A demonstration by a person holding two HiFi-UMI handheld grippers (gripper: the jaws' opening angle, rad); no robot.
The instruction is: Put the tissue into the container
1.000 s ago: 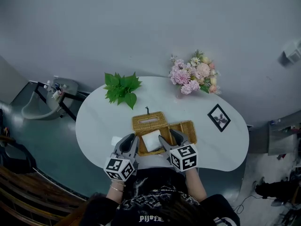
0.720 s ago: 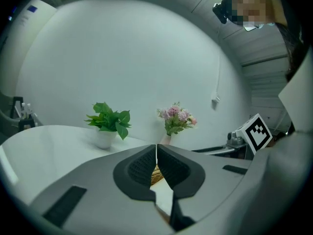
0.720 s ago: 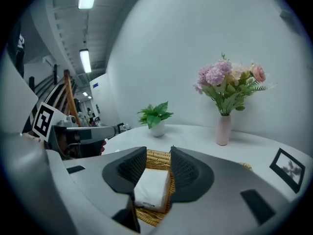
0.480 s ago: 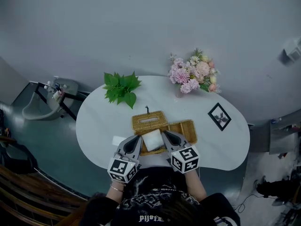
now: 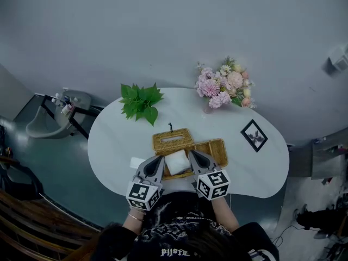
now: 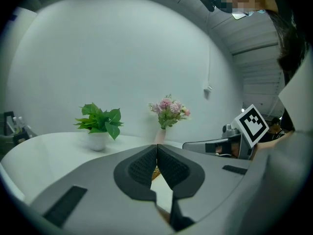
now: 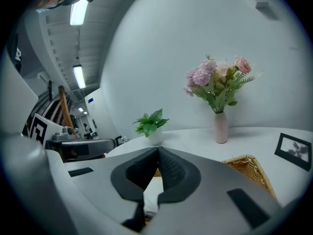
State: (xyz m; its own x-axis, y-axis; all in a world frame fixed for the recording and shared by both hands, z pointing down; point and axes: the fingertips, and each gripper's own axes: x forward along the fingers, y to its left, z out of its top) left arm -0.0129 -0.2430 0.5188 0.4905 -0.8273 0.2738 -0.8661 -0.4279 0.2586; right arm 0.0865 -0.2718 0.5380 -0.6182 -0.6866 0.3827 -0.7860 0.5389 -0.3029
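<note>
- The surface (image 5: 111, 145) is a smooth white top with a rounded, kidney-like outline.
- A long open wicker tray (image 5: 216, 147) of tan woven strands lies on it near the person.
- Just behind the tray's left end sits a squarish wicker box (image 5: 173, 140) of the same weave, with a slot in its top.
- The tissue pack (image 5: 176, 161), a soft white block with rounded corners, lies in the left end of the tray. A strip of wicker shows along its near edge.
- The left tongs (image 5: 157, 160) lie against the pack's left side. Their dark, dimpled pads are pressed together at the tips.
- In the left gripper view, white shows only through the gap behind the pads, so I cannot tell whether a thin edge of the pack is caught.
- The right tongs (image 5: 192, 154) lie against the pack's right side, their pads likewise pressed together at the tips. White with a bit of print shows through the gap behind them.
- A small flat white item (image 5: 136, 162) lies on the surface just left of the left tongs; it is too small to identify.
- A leafy green plant (image 5: 140, 102) in a white pot stands at the far left.
- A bouquet (image 5: 224, 87) of pink and cream blooms stands in a slim vase at the far right.
- A black picture frame (image 5: 253, 135) lies right of the tray, apart from it.
</note>
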